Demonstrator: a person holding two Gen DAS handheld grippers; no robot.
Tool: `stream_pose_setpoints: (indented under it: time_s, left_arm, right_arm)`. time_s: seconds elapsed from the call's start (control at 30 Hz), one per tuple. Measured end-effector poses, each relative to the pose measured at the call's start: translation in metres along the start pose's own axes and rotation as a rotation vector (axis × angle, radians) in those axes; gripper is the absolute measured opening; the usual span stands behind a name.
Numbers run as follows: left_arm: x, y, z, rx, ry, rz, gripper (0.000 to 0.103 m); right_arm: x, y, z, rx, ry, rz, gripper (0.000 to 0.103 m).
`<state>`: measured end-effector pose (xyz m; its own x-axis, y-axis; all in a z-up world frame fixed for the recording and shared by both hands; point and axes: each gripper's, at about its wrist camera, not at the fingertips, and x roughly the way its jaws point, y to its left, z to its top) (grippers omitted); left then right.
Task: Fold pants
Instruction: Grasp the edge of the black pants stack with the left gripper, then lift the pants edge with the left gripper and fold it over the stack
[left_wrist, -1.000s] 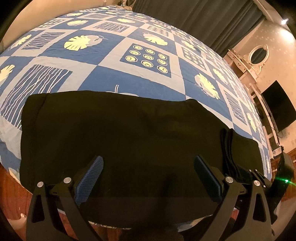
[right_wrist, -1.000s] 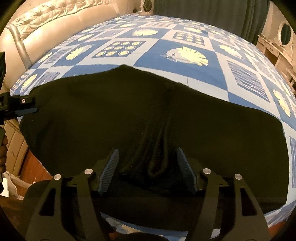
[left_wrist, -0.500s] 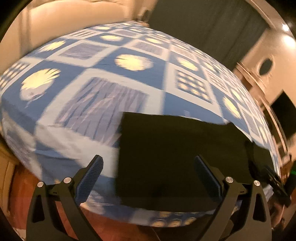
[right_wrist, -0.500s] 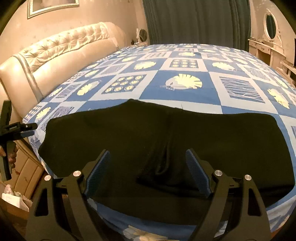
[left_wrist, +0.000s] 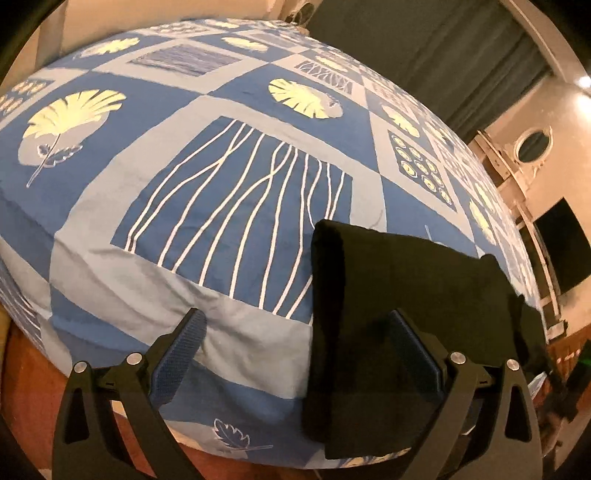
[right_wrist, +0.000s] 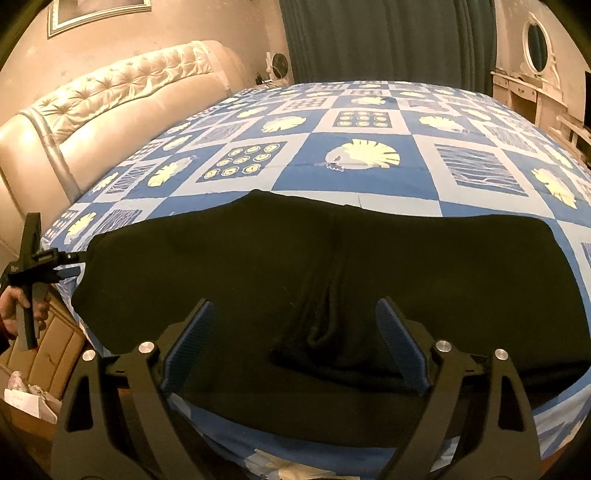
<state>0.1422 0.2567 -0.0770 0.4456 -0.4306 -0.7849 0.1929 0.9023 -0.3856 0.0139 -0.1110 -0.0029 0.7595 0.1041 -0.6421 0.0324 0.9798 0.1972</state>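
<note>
Black pants (right_wrist: 295, 266) lie flat along the near edge of the bed, with a bunched fold near the middle front. In the left wrist view the pants (left_wrist: 406, 295) fill the lower right, their left end under the gripper's right finger. My left gripper (left_wrist: 295, 354) is open and empty, over the left end of the pants and bare bedspread. It shows in the right wrist view (right_wrist: 59, 266) at the far left. My right gripper (right_wrist: 297, 341) is open and empty, above the bunched middle of the pants.
The bed has a blue patterned bedspread (right_wrist: 369, 125) and a tufted cream headboard (right_wrist: 110, 96) on the left. Dark curtains (right_wrist: 384, 37) hang behind. A dresser with an oval mirror (right_wrist: 535, 37) and a dark screen (left_wrist: 561, 247) stand on the right.
My left gripper has swung left to the end of the pants. My right gripper has pulled back and up from the pants and opened wider.
</note>
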Motion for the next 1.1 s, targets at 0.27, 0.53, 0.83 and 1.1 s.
stream_pose_setpoints:
  time_s: [0.27,0.53,0.83,1.1]
  left_arm:
    - [-0.008,-0.012,-0.018,-0.014,0.025,-0.306,0.097]
    - [0.001,0.007,-0.017,-0.098,0.083,-0.472,0.097]
    - [0.002,0.046,-0.032,-0.285,0.097,-0.483,0.020]
    - [0.008,0.024,-0.028,-0.285,0.134,-0.530,0.030]
  right_arm:
    - [0.007,-0.006,0.000,0.034,0.036,0.009,0.089]
    - [0.010,-0.009,0.000,0.052,0.047,0.018,0.089]
    - [0.013,-0.011,0.000,0.073,0.065,0.027,0.089]
    - [0.013,-0.012,-0.001,0.077,0.064,0.027,0.089]
